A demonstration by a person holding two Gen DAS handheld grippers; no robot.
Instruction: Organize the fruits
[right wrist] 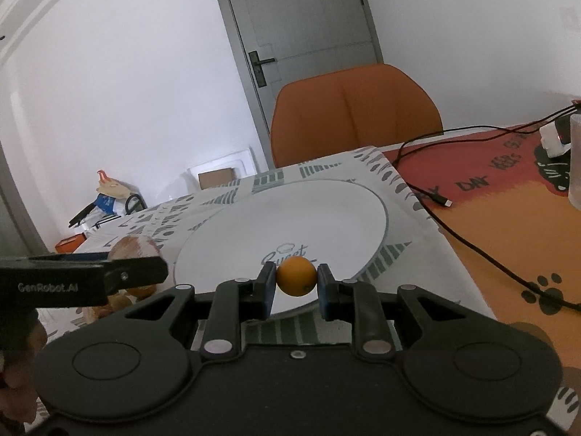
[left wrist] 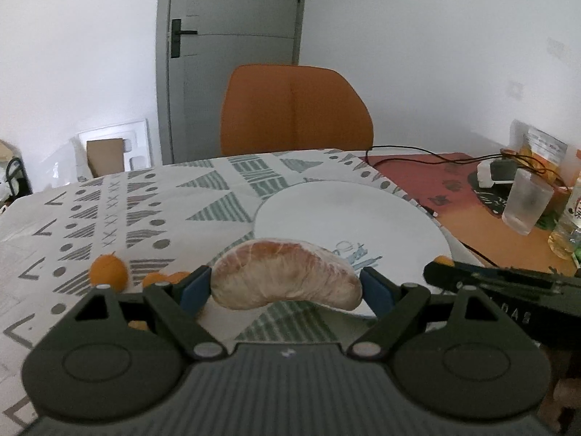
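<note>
My left gripper (left wrist: 287, 285) is shut on a large peeled pomelo segment (left wrist: 287, 278) and holds it above the tablecloth at the near left edge of the white plate (left wrist: 348, 214). My right gripper (right wrist: 295, 281) is shut on a small orange kumquat (right wrist: 297, 277) over the plate's near rim (right wrist: 290, 218). Small orange fruits (left wrist: 108, 272) lie on the cloth left of my left gripper. The right gripper shows at the right of the left wrist view (left wrist: 501, 283). The left gripper shows at the left of the right wrist view (right wrist: 90, 279), with the segment (right wrist: 134, 250) behind it.
The patterned tablecloth (left wrist: 145, 210) covers the table. An orange chair (left wrist: 296, 109) stands behind it. To the right lie a red-orange mat (right wrist: 508, 218), black cables (right wrist: 472, 247), a frosted glass (left wrist: 526, 205) and bottles (left wrist: 566, 225).
</note>
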